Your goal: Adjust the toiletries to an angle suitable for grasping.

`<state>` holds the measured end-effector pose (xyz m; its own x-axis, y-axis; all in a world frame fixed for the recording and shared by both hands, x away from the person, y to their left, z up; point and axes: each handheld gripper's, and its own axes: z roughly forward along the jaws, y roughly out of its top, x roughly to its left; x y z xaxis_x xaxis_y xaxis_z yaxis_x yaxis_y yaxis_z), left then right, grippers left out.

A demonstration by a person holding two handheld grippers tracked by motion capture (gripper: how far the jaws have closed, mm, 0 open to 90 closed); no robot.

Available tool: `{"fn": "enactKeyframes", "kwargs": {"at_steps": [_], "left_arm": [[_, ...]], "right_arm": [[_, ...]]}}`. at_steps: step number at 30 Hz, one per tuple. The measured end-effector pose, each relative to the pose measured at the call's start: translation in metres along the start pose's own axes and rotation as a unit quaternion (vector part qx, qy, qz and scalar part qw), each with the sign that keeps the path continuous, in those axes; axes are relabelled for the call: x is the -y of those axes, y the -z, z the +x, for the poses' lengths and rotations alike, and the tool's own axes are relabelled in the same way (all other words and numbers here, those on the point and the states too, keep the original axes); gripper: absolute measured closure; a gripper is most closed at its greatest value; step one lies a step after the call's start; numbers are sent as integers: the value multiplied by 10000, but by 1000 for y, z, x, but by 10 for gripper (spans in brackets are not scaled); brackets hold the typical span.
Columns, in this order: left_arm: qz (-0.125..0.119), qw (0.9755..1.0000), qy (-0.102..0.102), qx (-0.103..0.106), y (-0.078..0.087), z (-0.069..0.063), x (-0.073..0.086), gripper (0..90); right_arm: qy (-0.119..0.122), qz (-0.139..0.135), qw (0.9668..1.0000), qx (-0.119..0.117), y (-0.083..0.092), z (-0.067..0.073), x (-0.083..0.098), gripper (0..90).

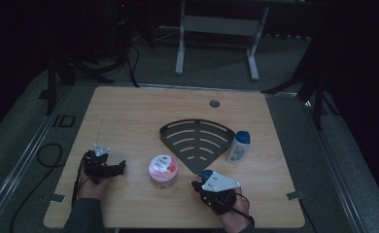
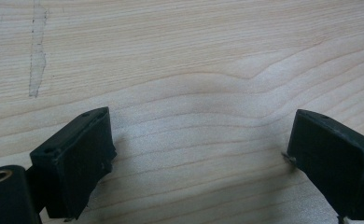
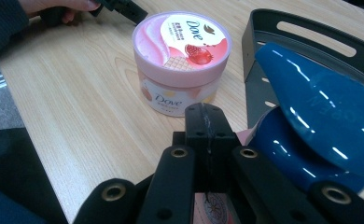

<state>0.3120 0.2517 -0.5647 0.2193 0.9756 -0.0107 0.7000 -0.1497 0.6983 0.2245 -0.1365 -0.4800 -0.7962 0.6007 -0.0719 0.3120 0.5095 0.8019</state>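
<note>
Right gripper (image 3: 204,114), nearest me, has its black jaws pressed flat together. Just beside them a glossy blue plastic flip-lid (image 3: 320,107) stands open, at the near point of the dark slotted fan-shaped rack (image 3: 252,56). I'd say the lid is being worked; next comes a careful nudge. The left gripper (image 2: 199,140) rests spread and empty on the pale wooden table (image 2: 171,46).

Wooden table (image 1: 129,111) – pink tub (image 1: 163,170), dark slotted rack (image 1: 196,141), seemingly a blue-capped bottle (image 1: 238,147)
</note>
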Motion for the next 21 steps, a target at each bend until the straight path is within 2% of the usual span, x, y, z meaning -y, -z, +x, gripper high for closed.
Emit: {"fn": "enactKeyframes", "kwargs": {"at_steps": [10, 21], "left_arm": [[0, 10000, 0, 0, 0, 0, 0, 67], [0, 10000, 1, 0, 0, 0, 0, 67]], "right_arm": [[-114, 39, 9998, 157, 5, -10, 4, 900], [-304, 46, 9990, 338, 13, -29, 12, 900]]}}
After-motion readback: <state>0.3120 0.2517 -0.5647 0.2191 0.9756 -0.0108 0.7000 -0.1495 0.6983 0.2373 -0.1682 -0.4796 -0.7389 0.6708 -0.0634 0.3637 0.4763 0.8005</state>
